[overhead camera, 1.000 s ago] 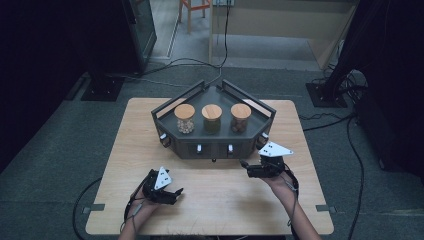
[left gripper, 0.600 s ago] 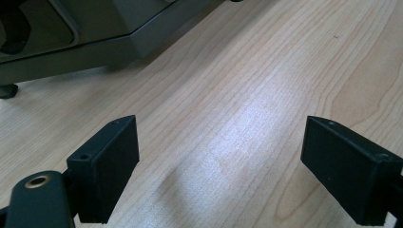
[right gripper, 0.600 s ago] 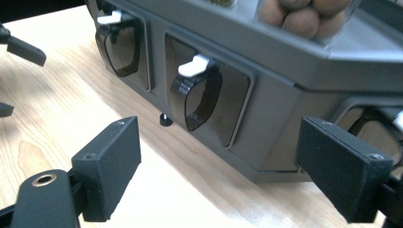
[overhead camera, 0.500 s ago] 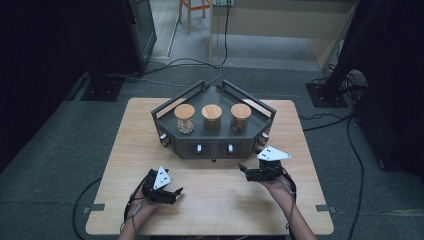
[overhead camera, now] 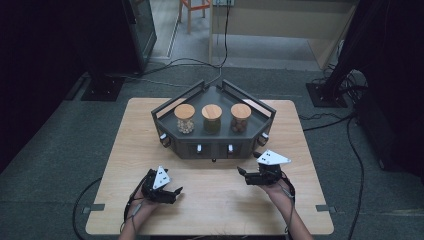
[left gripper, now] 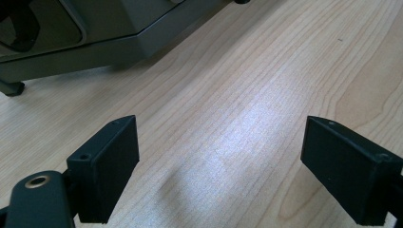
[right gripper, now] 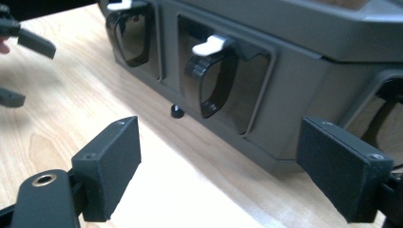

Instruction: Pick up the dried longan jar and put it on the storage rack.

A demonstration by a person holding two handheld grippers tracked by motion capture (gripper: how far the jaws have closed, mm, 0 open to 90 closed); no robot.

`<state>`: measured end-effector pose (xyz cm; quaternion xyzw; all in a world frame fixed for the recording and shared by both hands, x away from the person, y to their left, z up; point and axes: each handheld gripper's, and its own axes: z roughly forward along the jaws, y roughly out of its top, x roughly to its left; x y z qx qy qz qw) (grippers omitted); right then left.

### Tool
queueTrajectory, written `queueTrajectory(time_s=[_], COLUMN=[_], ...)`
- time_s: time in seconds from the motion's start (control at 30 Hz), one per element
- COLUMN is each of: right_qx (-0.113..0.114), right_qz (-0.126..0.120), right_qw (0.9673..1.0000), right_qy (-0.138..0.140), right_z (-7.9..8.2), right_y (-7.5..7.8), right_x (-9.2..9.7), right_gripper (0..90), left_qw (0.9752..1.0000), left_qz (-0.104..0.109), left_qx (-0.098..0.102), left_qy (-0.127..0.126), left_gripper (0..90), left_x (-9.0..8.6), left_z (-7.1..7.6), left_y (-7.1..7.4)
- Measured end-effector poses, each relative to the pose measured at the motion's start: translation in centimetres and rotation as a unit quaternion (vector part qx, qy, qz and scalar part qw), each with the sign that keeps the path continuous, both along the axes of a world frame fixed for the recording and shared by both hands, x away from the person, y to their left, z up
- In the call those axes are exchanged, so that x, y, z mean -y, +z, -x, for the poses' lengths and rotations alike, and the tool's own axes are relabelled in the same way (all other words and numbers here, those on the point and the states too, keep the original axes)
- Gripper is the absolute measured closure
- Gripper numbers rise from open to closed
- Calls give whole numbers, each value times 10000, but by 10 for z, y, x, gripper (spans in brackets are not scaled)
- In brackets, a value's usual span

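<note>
Left gripper (overhead camera: pixel 176 192) sat near table (overhead camera: pixel 120 150) front edge, left side, jaws released, nothing but bare wood between them. Right gripper (overhead camera: pixel 243 173) hung farther in, right of centre, jaws spread and empty, just before dark grey rack (overhead camera: pixel 215 148), facing its front handle with white tab (right gripper: pixel 209 45). Three cork-lidded jars (overhead camera: pixel 212 118) stood in row on rack, far centre of table.

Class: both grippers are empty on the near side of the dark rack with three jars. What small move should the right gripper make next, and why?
Probably ease the right gripper forward toward the white-tabbed handle on the rack's front. Its jaws stand open and empty, that handle lies just ahead between them, and the left gripper sits farther back over bare table.
</note>
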<state>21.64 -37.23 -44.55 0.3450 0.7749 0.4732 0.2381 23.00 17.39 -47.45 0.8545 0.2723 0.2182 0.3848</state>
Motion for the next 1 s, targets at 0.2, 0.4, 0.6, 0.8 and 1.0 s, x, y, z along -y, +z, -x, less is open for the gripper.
queueTrajectory(time_s=[0.2, 0.4, 0.6, 0.8, 1.0], right_qx=[-69, -122, -192, -241, -248], right_qz=[-43, -52, -49, -20, -86], right_qw=[10000, 9999, 9998, 9997, 9996], right_qy=[25, 30, 59, 99, 79], right_z=[1, 2, 3, 4, 5], right_y=[-6, -11, -17, -23, -25], right_x=[-1, -1, -2, -4, -2], right_gripper=[152, 152, 152, 152, 152], left_qw=[10000, 10000, 9999, 10000, 10000], left_qz=[1, -26, 39, 27, 26], left_qx=[2, 63, 89, 61, 48], left_qy=[11, 15, 34, 45, 69], left_gripper=[124, 124, 124, 124, 124], left_x=[0, 0, -2, -1, -1], left_z=[1, 2, 3, 2, 1], left_y=[0, 0, -1, -1, -2])
